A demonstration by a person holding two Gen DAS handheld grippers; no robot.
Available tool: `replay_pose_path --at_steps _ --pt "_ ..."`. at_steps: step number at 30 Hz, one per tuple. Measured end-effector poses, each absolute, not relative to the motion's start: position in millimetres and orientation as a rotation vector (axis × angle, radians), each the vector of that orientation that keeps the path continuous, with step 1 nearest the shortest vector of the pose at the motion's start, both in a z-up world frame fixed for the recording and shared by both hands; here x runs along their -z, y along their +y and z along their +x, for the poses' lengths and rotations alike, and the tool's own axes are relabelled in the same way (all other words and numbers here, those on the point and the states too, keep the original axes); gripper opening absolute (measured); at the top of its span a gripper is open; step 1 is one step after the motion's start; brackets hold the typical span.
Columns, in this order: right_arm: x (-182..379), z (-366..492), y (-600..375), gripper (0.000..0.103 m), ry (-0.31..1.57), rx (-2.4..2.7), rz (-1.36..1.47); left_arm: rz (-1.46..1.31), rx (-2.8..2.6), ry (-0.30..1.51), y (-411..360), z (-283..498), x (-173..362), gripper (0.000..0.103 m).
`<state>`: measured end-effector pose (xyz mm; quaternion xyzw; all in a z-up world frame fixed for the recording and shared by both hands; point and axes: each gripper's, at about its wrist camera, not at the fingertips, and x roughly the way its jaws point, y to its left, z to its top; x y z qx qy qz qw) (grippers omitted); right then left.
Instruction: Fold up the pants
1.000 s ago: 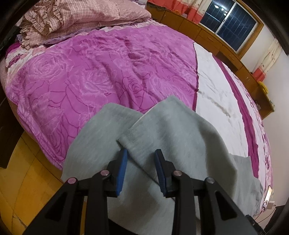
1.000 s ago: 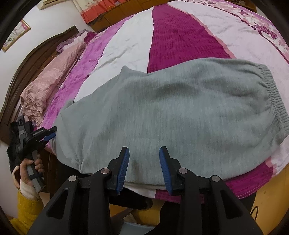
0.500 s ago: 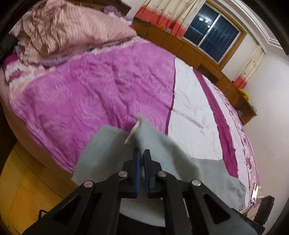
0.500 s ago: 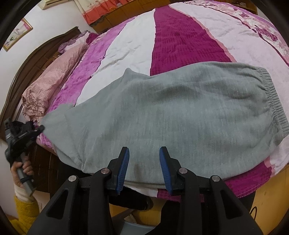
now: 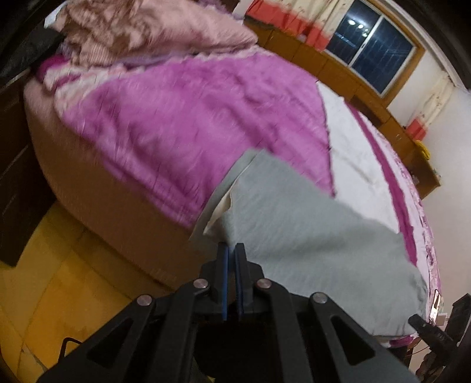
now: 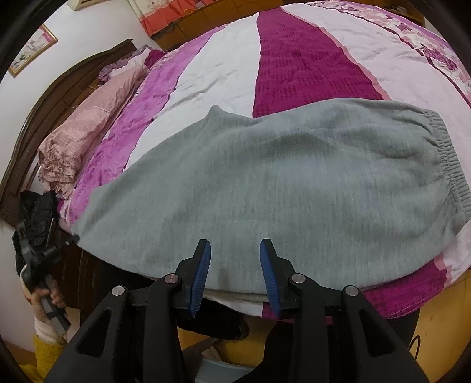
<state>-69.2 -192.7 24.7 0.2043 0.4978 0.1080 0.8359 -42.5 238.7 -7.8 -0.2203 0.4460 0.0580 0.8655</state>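
Observation:
Grey sweatpants [image 6: 294, 182] lie across the striped bedspread [image 6: 300, 59], legs stacked, with the elastic waistband [image 6: 447, 159] at the right. My left gripper [image 5: 231, 250] is shut on the leg ends, pinching the grey fabric [image 5: 309, 235] at its tips; a pale inner lining shows at the hem [image 5: 217, 212]. In the right wrist view that left gripper [image 6: 72, 237] holds the leg ends past the bed's left edge, gripped by a hand [image 6: 44, 297]. My right gripper [image 6: 235, 253] stands open just above the pants' near edge, with nothing pressed between its pads.
A pink quilt [image 5: 147, 26] is heaped at the head of the bed by the dark wooden headboard [image 6: 59, 85]. Wooden cabinets and a window [image 5: 374, 44] line the far wall. Yellow floor [image 5: 44, 280] lies beside the bed.
The left gripper went from open over the leg ends to shut on them. It then drew them sideways past the bed's edge, stretching the pants out. The right gripper stayed still.

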Motion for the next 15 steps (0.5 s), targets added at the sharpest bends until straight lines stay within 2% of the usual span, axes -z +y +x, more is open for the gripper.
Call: replay_pose_path --at_steps 6,12,15 --pt "-18.1 -64.8 -191.4 0.028 1.075 -0.222 0.428 -0.451 -0.166 0.982 242.1 -40.6 24.0 0.004" --pt "-20.3 -55.2 -187.0 0.028 1.084 -0.222 0.403 -0.386 -0.191 0.898 251.4 -44.9 -13.9 0.005" --pt "-24.6 -45.4 -181.7 0.028 1.08 -0.228 0.375 -0.347 -0.158 0.87 252.3 -34.5 -31.6 0.01"
